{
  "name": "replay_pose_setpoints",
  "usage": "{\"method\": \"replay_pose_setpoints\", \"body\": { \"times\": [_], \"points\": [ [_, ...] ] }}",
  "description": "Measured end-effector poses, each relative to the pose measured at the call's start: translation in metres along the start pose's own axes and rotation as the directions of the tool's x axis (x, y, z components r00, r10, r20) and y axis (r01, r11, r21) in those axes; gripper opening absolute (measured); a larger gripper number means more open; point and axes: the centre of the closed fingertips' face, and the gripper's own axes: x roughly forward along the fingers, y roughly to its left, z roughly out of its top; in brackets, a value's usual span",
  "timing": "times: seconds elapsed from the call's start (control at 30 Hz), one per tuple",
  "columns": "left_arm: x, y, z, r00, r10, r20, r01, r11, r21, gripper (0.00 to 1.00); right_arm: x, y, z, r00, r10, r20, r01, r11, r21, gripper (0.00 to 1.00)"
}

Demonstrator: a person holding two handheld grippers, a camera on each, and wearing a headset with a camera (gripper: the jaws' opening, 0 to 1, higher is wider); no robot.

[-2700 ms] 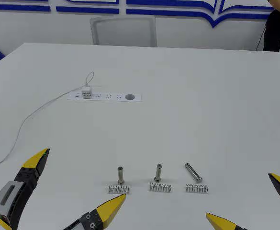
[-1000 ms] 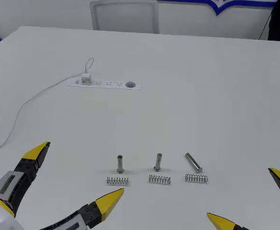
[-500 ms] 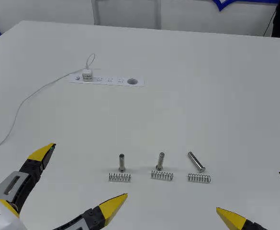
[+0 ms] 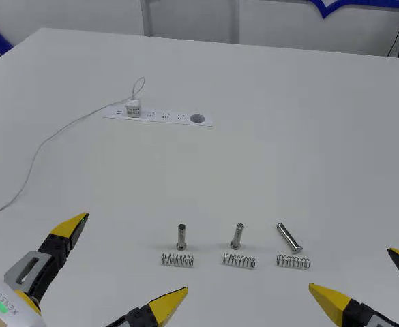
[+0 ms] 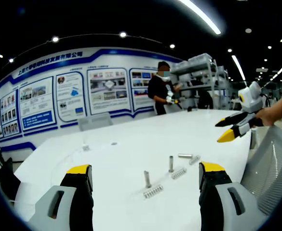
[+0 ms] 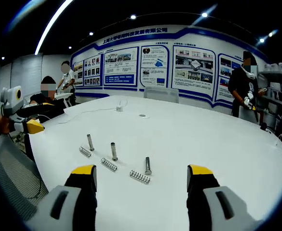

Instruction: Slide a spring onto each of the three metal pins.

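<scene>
Jaws of left gripper and right gripper gape empty over the white tabletop's near edge. No step is begun, I judge: three smooth steel pins, two upright and the right one lying, wait near that edge, with a thin wire-coil spring before each. Next comes a light pinch on one spring.

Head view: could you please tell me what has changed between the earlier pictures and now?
Nothing on the table visibly moved; only the camera shifted. The left gripper and right gripper still hover open, holding nothing. Two metal pins still stand upright, the third pin lies flat, and the three springs lie in front of them, none threaded on.
</scene>
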Motion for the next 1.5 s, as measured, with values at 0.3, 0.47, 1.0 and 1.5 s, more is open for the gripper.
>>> {"method": "replay_pose_setpoints", "body": {
  "times": [0.3, 0.47, 1.0, 1.5],
  "points": [
    [0.000, 0.000, -0.003, 0.9998, -0.001, -0.018, 0.001, 1.000, -0.004, 0.93, 0.015, -0.004, 0.005, 0.9997, 0.016, -0.020, -0.017, 0.999, -0.035, 0.70],
    [0.001, 0.000, -0.007, 0.9993, -0.003, -0.039, 0.003, 1.000, -0.001, 0.92, 0.024, -0.005, 0.002, 0.9984, 0.034, -0.044, -0.036, 0.998, -0.042, 0.68],
    [0.001, 0.001, -0.018, 0.9960, 0.001, -0.089, -0.001, 1.000, -0.001, 0.94, 0.062, -0.011, -0.005, 0.9889, 0.077, -0.127, -0.086, 0.994, -0.065, 0.61],
    [0.001, 0.003, -0.021, 0.9949, 0.014, -0.100, -0.014, 1.000, -0.005, 0.93, 0.118, -0.018, -0.018, 0.9659, 0.115, -0.232, -0.124, 0.992, -0.024, 0.46]
  ]
}}
